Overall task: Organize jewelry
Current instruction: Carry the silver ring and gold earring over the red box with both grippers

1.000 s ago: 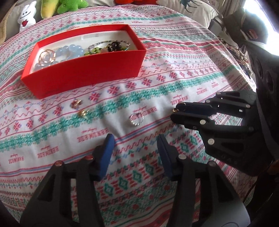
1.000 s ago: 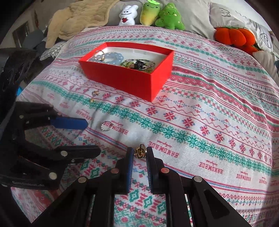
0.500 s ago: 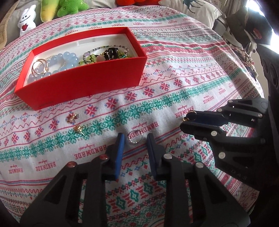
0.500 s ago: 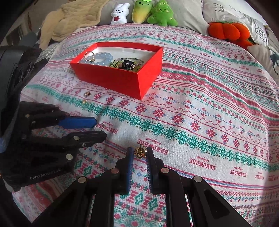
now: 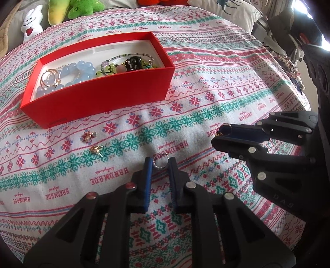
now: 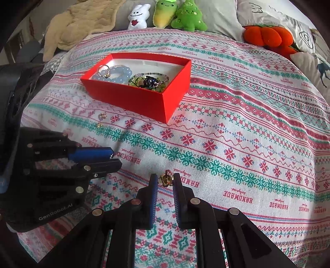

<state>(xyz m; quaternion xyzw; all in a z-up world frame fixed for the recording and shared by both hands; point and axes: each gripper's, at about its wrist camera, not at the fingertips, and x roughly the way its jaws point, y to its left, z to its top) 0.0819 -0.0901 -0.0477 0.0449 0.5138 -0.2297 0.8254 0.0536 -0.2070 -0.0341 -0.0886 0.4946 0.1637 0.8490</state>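
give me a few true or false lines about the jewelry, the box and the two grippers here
1. The left gripper has a silver ring between its fingertips. True; its jaws have just been closing on it.
2. The right gripper is empty. False; it is shut on a gold flower earring.
3. The red box holds blue beads. True.
4. The red box has a lid on it. False; it is open on top.
5. Two small earrings lie on the cloth in front of the box. True.
6. The plush toys sit inside the box. False; they line the far edge of the cloth.
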